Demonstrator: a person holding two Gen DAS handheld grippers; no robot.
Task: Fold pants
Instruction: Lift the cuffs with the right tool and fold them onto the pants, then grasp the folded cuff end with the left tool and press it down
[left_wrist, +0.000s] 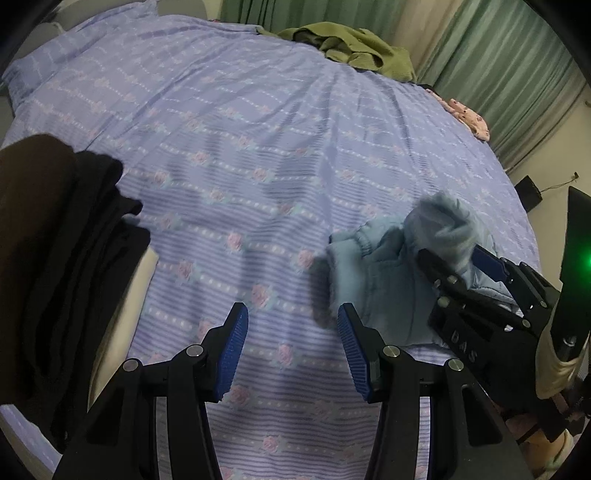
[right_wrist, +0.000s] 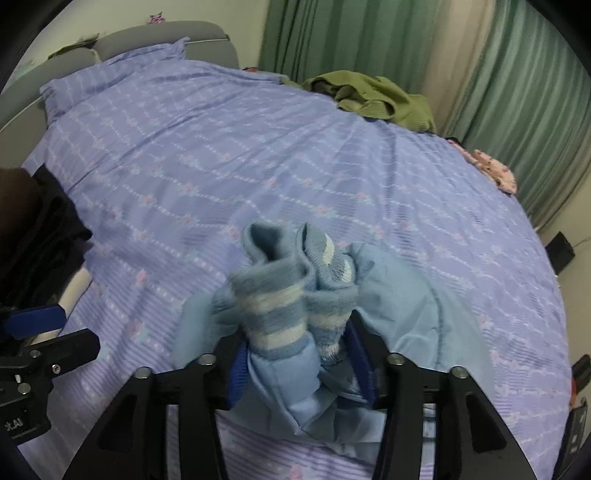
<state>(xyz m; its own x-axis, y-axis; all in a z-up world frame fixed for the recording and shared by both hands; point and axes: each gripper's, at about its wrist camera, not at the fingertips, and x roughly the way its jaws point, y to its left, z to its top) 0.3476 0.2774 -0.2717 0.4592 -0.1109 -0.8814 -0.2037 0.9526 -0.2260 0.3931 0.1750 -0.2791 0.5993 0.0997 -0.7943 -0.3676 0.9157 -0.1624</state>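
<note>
Light blue pants (right_wrist: 406, 295) with a striped knit cuff (right_wrist: 280, 314) lie bunched on the purple bed sheet (right_wrist: 258, 166). My right gripper (right_wrist: 295, 354) is shut on the bunched cuff end and lifts it a little. In the left wrist view the pants (left_wrist: 376, 266) sit to the right, with the right gripper (left_wrist: 458, 258) clamped on them. My left gripper (left_wrist: 291, 347) is open and empty over bare sheet (left_wrist: 258, 147), just left of the pants.
A stack of dark folded clothes (left_wrist: 62, 258) lies at the left bed edge. An olive green garment (left_wrist: 354, 44) and a pink patterned cloth (left_wrist: 469, 114) lie at the far right side. Green curtains (right_wrist: 369, 37) hang behind the bed.
</note>
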